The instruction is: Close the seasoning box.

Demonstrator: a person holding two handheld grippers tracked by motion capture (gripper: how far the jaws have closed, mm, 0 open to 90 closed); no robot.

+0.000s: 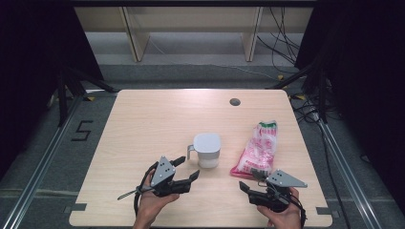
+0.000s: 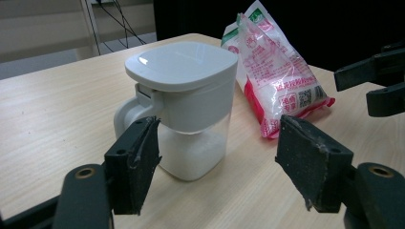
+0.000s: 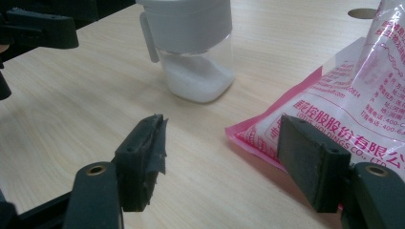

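A white lidded container [image 1: 207, 150] with a side handle stands mid-table, white powder in its clear lower part [image 2: 191, 152]. To its right lies a pink-and-white plastic bag [image 1: 258, 150] of white grains. My left gripper [image 1: 188, 168] is held just in front-left of the container, open, nothing between its pads; in the left gripper view [image 2: 219, 129] the container [image 2: 181, 86] sits a little beyond the jaws. My right gripper [image 1: 250, 180] stands open near the bag's near end. In the right gripper view [image 3: 222, 126] the bag's corner [image 3: 334, 119] lies by the right pad, untouched.
The light wooden table [image 1: 153, 124] has a round cable hole [image 1: 234, 101] at the back right. Beyond the far edge are wooden furniture legs [image 1: 133, 40] and floor cables [image 1: 286, 43]. Metal rails [image 1: 43, 162] run along both sides of the table.
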